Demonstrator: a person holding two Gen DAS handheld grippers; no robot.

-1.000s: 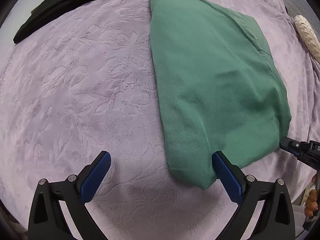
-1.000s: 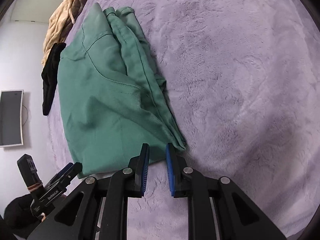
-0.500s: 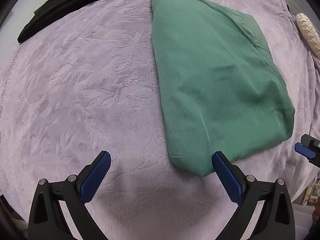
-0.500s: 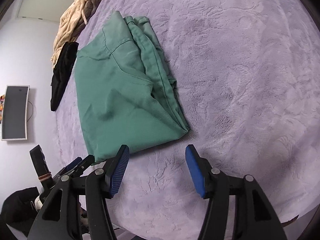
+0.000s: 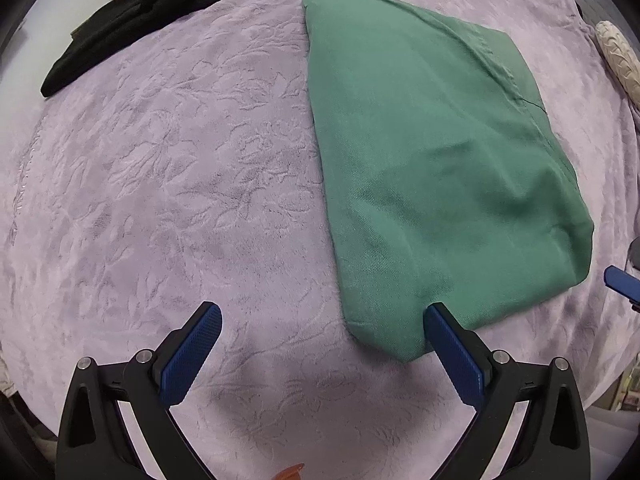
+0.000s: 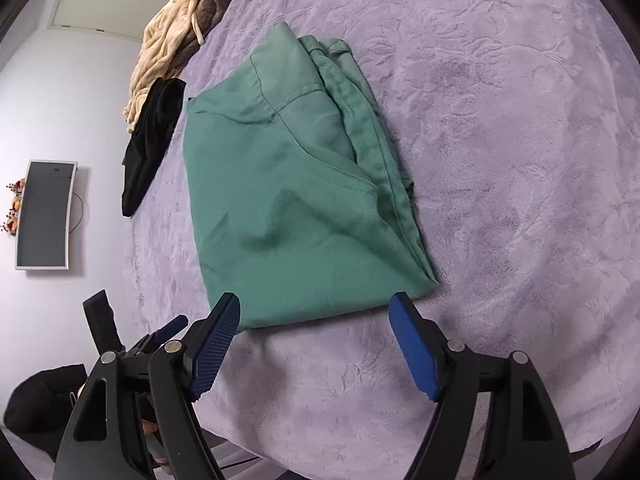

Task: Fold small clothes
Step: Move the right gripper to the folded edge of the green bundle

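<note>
Only part of the scene is clear: the fisheye rims cut off the edges of the lilac embossed bedspread, and at the far left a black garment and a cream knitted piece run out of both views, so their full shapes cannot be told. The folded green garment lies flat on the bedspread, right of centre in the left wrist view. Its long axis runs from near to far, the narrower bunched end at the far side and the broad folded end toward the cameras; in the right wrist view the stacked seams and waistband edges sit along its right side, though how many layers lie underneath is hidden. The left gripper hovers over the near edge with its jaws spread wide, nothing between them; its right finger overlaps the garment's near left corner in the picture, and whether it touches the cloth cannot be made out. The right gripper is at the garment's near right side, its jaws opening and already wide apart, with only bare bedspread between them and the garment's near edge just beyond the tips. A wall-mounted screen shows at the left of the right wrist view, and a pale textured object is cut off at the far right.
</note>
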